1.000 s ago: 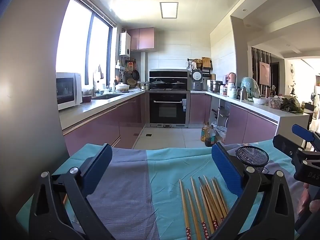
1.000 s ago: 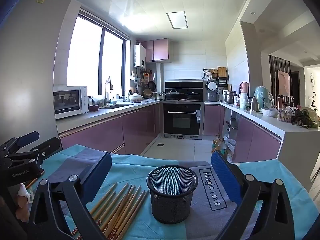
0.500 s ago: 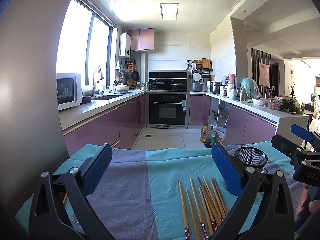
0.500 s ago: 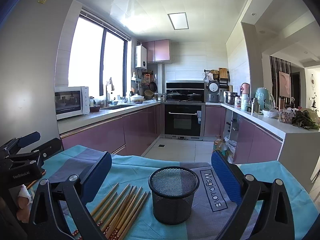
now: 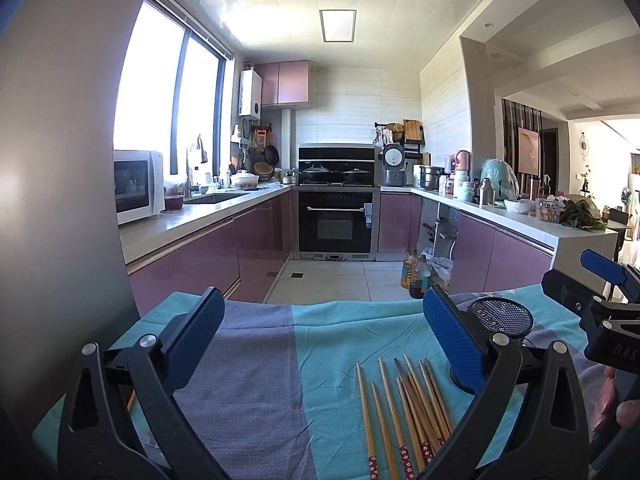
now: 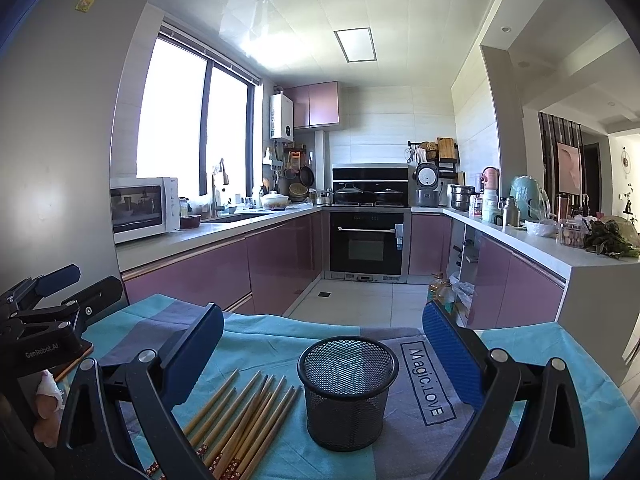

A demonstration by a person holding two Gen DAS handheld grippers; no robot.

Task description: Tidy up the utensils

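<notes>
Several wooden chopsticks (image 5: 404,404) with red patterned ends lie side by side on the teal and grey tablecloth (image 5: 256,360); they also show in the right wrist view (image 6: 244,416). A black mesh cup (image 6: 347,392) stands upright and empty just right of them, seen small in the left wrist view (image 5: 502,316). My left gripper (image 5: 320,336) is open and empty above the cloth, with the chopsticks near its right finger. My right gripper (image 6: 322,344) is open and empty, with the cup between its fingers' line of sight.
The table's far edge drops to the kitchen floor (image 5: 328,280). Oil bottles (image 5: 416,276) stand on the floor by purple cabinets. A wall (image 5: 60,160) rises at the left. The cloth has a "Magic.LOVE" label (image 6: 428,384).
Both views have shifted only slightly; the right wrist camera tilted a little upward. Nothing on the table has moved.
</notes>
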